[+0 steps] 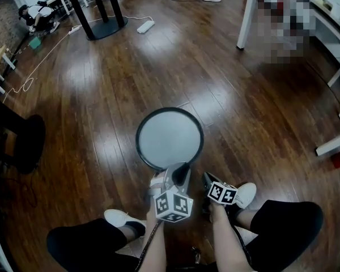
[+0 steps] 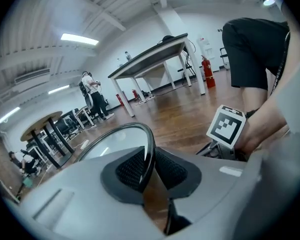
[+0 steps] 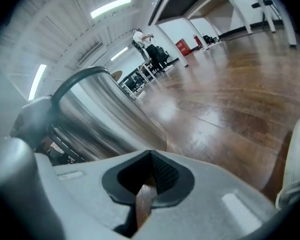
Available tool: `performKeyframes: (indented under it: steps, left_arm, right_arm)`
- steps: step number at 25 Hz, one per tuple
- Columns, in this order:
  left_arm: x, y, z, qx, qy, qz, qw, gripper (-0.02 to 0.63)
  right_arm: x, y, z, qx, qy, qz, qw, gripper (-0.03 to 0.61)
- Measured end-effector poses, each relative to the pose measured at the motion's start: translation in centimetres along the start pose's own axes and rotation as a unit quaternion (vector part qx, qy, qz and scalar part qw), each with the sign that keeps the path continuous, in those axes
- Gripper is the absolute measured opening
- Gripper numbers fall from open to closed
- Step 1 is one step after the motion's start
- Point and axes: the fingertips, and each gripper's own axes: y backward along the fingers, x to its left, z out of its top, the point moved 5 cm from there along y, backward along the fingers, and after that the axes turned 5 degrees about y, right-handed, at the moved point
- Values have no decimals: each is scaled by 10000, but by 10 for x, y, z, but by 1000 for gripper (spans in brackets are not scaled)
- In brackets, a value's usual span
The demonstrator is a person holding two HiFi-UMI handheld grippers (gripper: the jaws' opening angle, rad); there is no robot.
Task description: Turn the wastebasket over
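The person's bare forearms reached down to the basket from its near side, with knees in dark shorts on either hand. A white left shoe sat nearer than the basket and to its left, and a white right shoe nearer and to its right.

The basket stood on the wood floor, seen from above as a pale round face inside a dark rim. The left gripper met the near edge of that rim. In the left gripper view its jaws were pinched narrow, with the thin rim running between the pads and pressed by both. The right gripper hung just right of the left one, beside the basket's near right side. In the right gripper view its jaws were together with nothing between them, and the basket's shiny wall rose close on the left.

Beyond the basket the floor ran bare. Well past it to the left stood a black desk base with a white power strip beside it, and to the far right a white table leg.
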Motion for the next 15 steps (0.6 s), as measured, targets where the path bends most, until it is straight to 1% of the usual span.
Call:
performKeyframes:
  steps: [2,3,4,5,6,7,8,10,11,13,15]
  left_arm:
    - [-1,0,0,-71,22,-15,10000,80]
    - [0,1,-1,-115,136,-27,9998,81]
    - [3,3,-1,-176,358,-39,9992,85]
    - [7,7,0,-260,673,-39,9974,109]
    - [11,12,1,-364,1030,-12,9940,147]
    - [16,20,3,-488,1383,56,9892,184]
    - [21,29,5,-634,1708,164,9831,203]
    - [32,51,12,-987,2262,439,9681,214]
    - [37,63,16,-1165,2474,579,9601,220]
    - [44,88,25,-1464,2740,863,9466,227]
    - [44,115,33,-1682,2886,1117,9359,227]
  right_arm:
    - [10,4,24,-263,189,104,9994,-14]
    - [18,7,36,-405,295,179,9986,-14]
    - [28,11,50,-560,416,274,9972,-14]
    - [39,17,64,-731,571,371,9950,-14]
    - [52,24,78,-926,780,448,9916,-14]
    - [65,34,91,-1145,1046,492,9867,-14]
    - [79,46,102,-1372,1335,518,9801,-14]
    - [106,71,121,-1794,1814,615,9649,-14]
    - [120,85,129,-1980,2002,695,9570,-14]
    - [150,113,143,-2269,2392,891,9399,-14]
    - [178,143,146,-2425,2809,1088,9222,-14]
